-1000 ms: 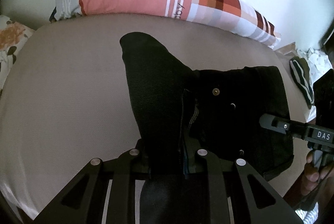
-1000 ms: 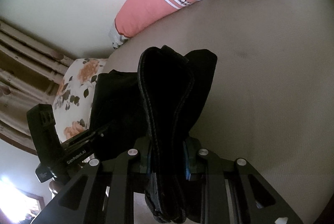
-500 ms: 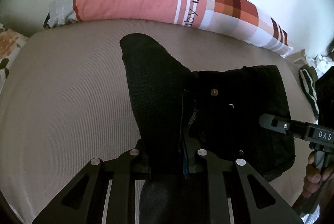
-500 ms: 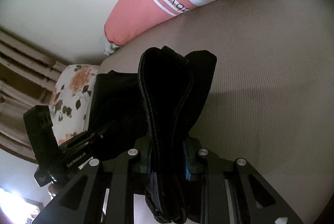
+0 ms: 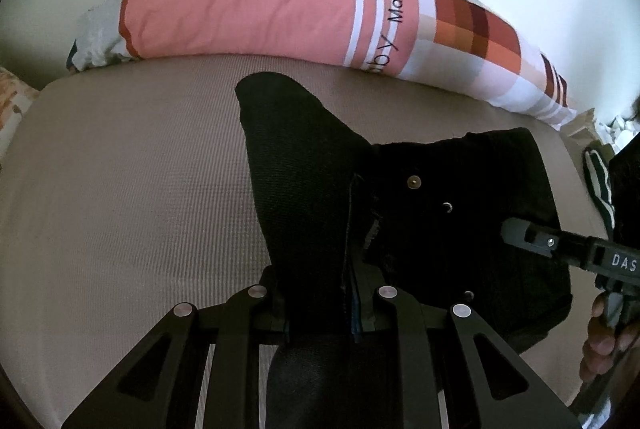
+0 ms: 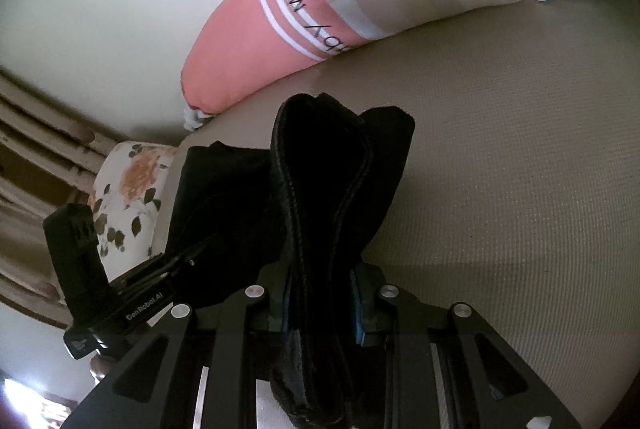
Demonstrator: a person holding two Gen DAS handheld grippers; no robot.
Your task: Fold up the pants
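The black pants (image 5: 304,181) hang between both grippers above the beige bed (image 5: 120,209). My left gripper (image 5: 324,309) is shut on a bunched fold of them; the part with rivets (image 5: 448,205) stretches right toward the other gripper (image 5: 560,245). In the right wrist view my right gripper (image 6: 320,309) is shut on a thick stitched fold of the pants (image 6: 332,189). The left gripper (image 6: 120,293) shows at the lower left, holding the far end.
A long pink and checked bolster pillow (image 5: 300,9) lies along the white wall at the bed's far edge, also in the right wrist view (image 6: 360,1). A floral pillow (image 6: 128,189) lies at the bed's left end. Striped clothing (image 5: 598,181) lies at the right.
Both grippers, still holding the pants, have moved toward the bolster pillow, which looks larger and nearer. The grip on the fabric is unchanged.
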